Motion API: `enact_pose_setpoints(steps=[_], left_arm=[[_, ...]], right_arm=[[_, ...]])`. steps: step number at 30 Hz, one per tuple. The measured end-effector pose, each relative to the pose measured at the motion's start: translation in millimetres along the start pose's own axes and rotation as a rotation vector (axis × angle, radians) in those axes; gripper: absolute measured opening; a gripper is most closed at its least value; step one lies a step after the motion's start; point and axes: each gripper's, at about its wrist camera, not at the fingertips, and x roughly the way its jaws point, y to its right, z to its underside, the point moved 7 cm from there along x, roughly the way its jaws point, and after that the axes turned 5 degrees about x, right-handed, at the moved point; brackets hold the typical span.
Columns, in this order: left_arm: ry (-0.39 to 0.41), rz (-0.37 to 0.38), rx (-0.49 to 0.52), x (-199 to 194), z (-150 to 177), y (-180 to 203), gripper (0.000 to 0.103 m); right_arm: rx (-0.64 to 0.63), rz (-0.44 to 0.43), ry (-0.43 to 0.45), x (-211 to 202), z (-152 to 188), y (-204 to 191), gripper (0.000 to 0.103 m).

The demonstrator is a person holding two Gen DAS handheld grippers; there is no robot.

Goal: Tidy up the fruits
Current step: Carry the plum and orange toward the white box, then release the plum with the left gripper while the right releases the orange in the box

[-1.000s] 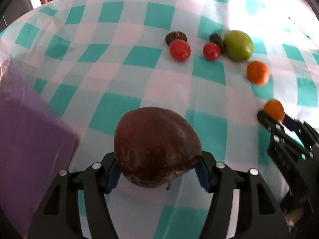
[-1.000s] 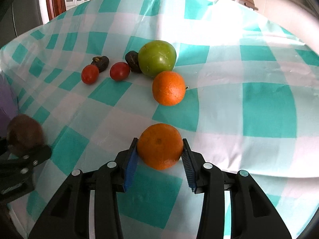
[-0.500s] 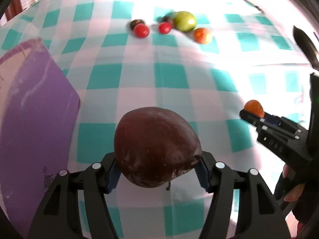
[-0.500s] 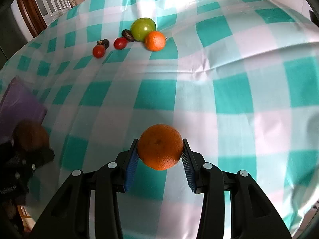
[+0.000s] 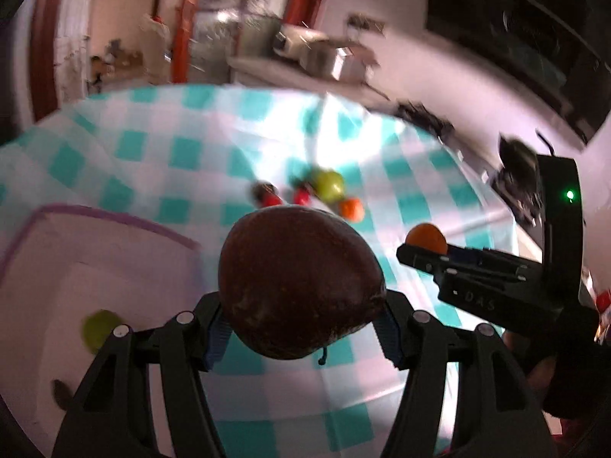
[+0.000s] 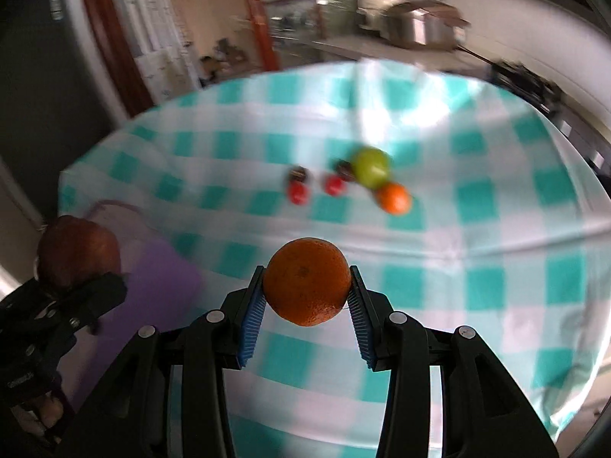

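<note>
My left gripper (image 5: 301, 328) is shut on a large dark red-brown fruit (image 5: 298, 286), held high above the table near a purple box (image 5: 95, 259). My right gripper (image 6: 307, 301) is shut on an orange (image 6: 307, 280), also held in the air. In the right wrist view the dark fruit (image 6: 78, 252) shows at the left, and in the left wrist view the orange (image 5: 427, 237) shows at the right. Far off on the checked cloth lie a green fruit (image 6: 369, 166), another orange (image 6: 393, 198), two red fruits (image 6: 335, 184) and two small dark ones.
The purple box has a white inside holding a small green fruit (image 5: 100, 329) and a dark one (image 5: 61, 391). The teal and white checked cloth (image 6: 496, 267) covers the table. A kitchen counter and a doorway lie behind.
Both grippers have risen and pulled back from the table with their fruits. The fruit group now looks far and small. The open inside of the purple box has come into the left wrist view.
</note>
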Motion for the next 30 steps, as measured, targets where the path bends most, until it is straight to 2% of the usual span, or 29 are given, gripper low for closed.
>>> enact_pose_setpoints(steps=[3, 6, 10, 12, 15, 16, 21, 24, 28, 30], left_arm=[[0.030, -0.083, -0.045, -24.3, -0.9, -36.1, 0.063], [0.006, -0.183, -0.122, -42.4, 10.9, -80.0, 0.063], [-0.133, -0.300, -0.233, -52.6, 47.2, -144.3, 0.063], [-0.220, -0.337, -0.300, -53.7, 69.9, -176.2, 0.063], [-0.326, -0.360, -0.343, -51.5, 93.2, -207.4, 0.063], [-0.379, -0.376, -0.330, -47.7, 101.6, -218.5, 0.063], [-0.505, -0.354, -0.290, -19.1, 120.0, -244.1, 0.063], [-0.550, -0.339, -0.268, -5.4, 122.5, -252.6, 0.063], [-0.586, -0.322, -0.187, 16.8, 117.6, -254.4, 0.063], [-0.595, -0.305, -0.188, 23.7, 119.1, -255.8, 0.063]], right_arm=[[-0.070, -0.092, -0.022, 4.9, -8.7, -54.4, 0.041], [-0.161, -0.187, -0.079, 15.9, -5.1, -112.8, 0.041], [-0.309, -0.259, -0.197, 30.1, 19.9, -178.5, 0.042], [-0.390, -0.294, -0.266, 38.4, 40.1, -207.8, 0.042], [-0.491, -0.308, -0.360, 49.9, 70.1, -235.1, 0.042], [-0.531, -0.310, -0.405, 55.5, 83.0, -243.8, 0.042], [-0.775, -0.229, -0.537, 82.6, 134.1, -270.0, 0.042], [-0.880, -0.210, -0.588, 85.2, 152.9, -282.8, 0.042], [-0.940, -0.160, -0.680, 100.2, 173.1, -284.8, 0.042], [-0.970, -0.116, -0.733, 108.1, 183.3, -281.0, 0.042]])
